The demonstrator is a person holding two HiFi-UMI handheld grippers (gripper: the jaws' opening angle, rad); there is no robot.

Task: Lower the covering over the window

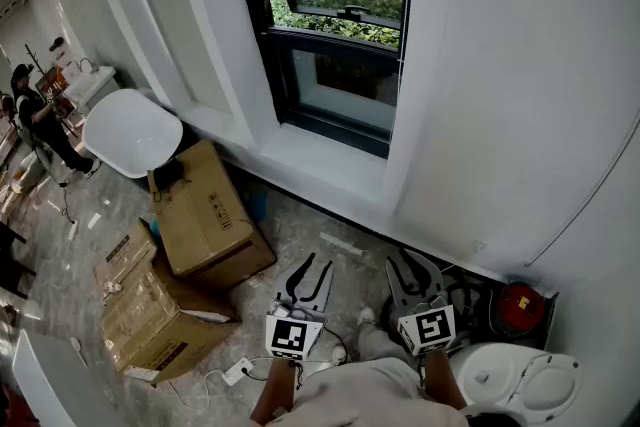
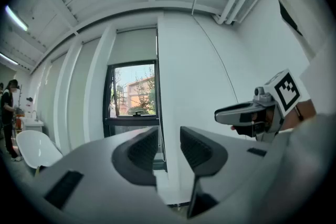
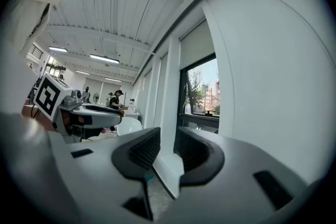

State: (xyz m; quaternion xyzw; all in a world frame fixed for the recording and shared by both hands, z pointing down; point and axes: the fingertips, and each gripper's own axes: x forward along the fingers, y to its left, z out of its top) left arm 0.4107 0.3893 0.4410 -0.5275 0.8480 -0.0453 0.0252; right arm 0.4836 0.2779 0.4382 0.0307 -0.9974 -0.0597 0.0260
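The dark-framed window (image 1: 340, 35) is ahead of me, its upper sash tilted open, with a white sill (image 1: 322, 165) below it. In the left gripper view a pale blind (image 2: 135, 44) covers only the top of the glass, and a thin cord (image 2: 159, 113) hangs down the frame's right side. My left gripper (image 1: 305, 277) and right gripper (image 1: 412, 272) are held low and side by side, well short of the window. Both stand open with nothing between the jaws (image 2: 169, 139) (image 3: 168, 141). Each shows in the other's view: the right gripper (image 2: 236, 112), the left gripper (image 3: 100, 113).
Cardboard boxes (image 1: 205, 215) (image 1: 160, 320) lie on the floor to the left, next to a white chair (image 1: 132, 132). A red object (image 1: 520, 307) and a white round seat (image 1: 520, 380) are at the lower right. A person (image 1: 40, 120) stands far left. A power strip (image 1: 238, 372) lies near my feet.
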